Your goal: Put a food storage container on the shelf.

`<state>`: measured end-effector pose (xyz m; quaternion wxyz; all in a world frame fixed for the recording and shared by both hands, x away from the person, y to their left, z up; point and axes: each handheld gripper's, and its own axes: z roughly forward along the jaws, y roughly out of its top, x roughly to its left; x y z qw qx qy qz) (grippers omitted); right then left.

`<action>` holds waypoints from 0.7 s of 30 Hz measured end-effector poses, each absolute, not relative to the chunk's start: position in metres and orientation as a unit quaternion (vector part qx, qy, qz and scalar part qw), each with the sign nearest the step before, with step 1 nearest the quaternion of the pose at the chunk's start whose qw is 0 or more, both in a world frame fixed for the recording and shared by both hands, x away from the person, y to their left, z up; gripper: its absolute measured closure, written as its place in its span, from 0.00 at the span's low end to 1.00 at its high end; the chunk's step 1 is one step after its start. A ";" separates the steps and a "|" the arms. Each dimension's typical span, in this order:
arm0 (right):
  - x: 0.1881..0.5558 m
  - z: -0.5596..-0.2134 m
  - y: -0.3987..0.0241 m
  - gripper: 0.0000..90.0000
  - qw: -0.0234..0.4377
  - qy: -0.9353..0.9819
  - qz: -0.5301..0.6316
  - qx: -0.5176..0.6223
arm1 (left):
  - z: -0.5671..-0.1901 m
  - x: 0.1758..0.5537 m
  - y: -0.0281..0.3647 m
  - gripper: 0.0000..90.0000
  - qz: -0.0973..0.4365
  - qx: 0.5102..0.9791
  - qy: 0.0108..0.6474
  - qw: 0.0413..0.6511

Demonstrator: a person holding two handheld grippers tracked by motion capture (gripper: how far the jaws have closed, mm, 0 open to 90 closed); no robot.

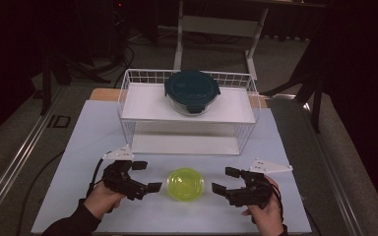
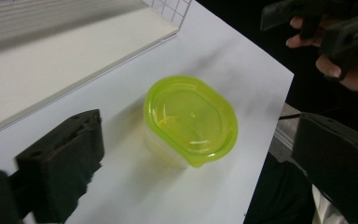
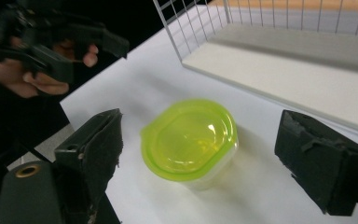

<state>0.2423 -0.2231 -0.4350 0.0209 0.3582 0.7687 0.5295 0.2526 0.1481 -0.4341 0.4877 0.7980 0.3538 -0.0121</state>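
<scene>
A small clear container with a lime-green lid [image 1: 185, 183] [image 2: 191, 119] [image 3: 191, 137] stands on the white table top [image 1: 88, 142], near its front edge. My left gripper [image 1: 147, 176] [image 2: 198, 154] hovers just left of it, jaws wide apart and not touching it. My right gripper [image 1: 225, 180] [image 3: 200, 128] hovers just right of it, likewise open and empty. Each gripper view looks down on the container between that gripper's own black jaws, with a gap on both sides. The right gripper [image 2: 326, 25] and the left gripper [image 3: 51, 39] each appear in the other's view, held in a hand.
Behind the container stands a white wire rack [image 1: 128, 93] with two white shelves. A round glass container with a dark teal lid [image 1: 192, 91] sits on its upper shelf. The table's front edge [image 1: 177, 231] is close to both hands. Dark floor and furniture legs surround the table.
</scene>
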 end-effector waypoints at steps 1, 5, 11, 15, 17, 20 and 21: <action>0.243 -0.436 -0.222 0.16 0.022 0.768 0.528 0.362 | -0.434 0.254 0.146 0.01 -0.012 0.798 0.358 0.485; 0.246 -0.440 -0.218 0.15 0.006 0.775 0.515 0.366 | -0.438 0.259 0.138 0.05 -0.013 0.796 0.375 0.475; 0.252 -0.448 -0.210 0.17 -0.014 0.776 0.497 0.389 | -0.454 0.269 0.133 0.12 -0.041 0.779 0.425 0.459; 0.260 -0.457 -0.207 0.24 -0.040 0.767 0.487 0.416 | -0.467 0.276 0.131 0.19 -0.090 0.755 0.464 0.455; 0.265 -0.461 -0.205 0.31 -0.058 0.761 0.481 0.431 | -0.474 0.279 0.128 0.25 -0.103 0.753 0.474 0.445; 0.271 -0.469 -0.204 0.39 -0.085 0.751 0.468 0.457 | -0.482 0.282 0.123 0.36 -0.122 0.745 0.489 0.437; 0.272 -0.472 -0.203 0.42 -0.089 0.751 0.462 0.463 | -0.485 0.282 0.122 0.38 -0.125 0.744 0.492 0.435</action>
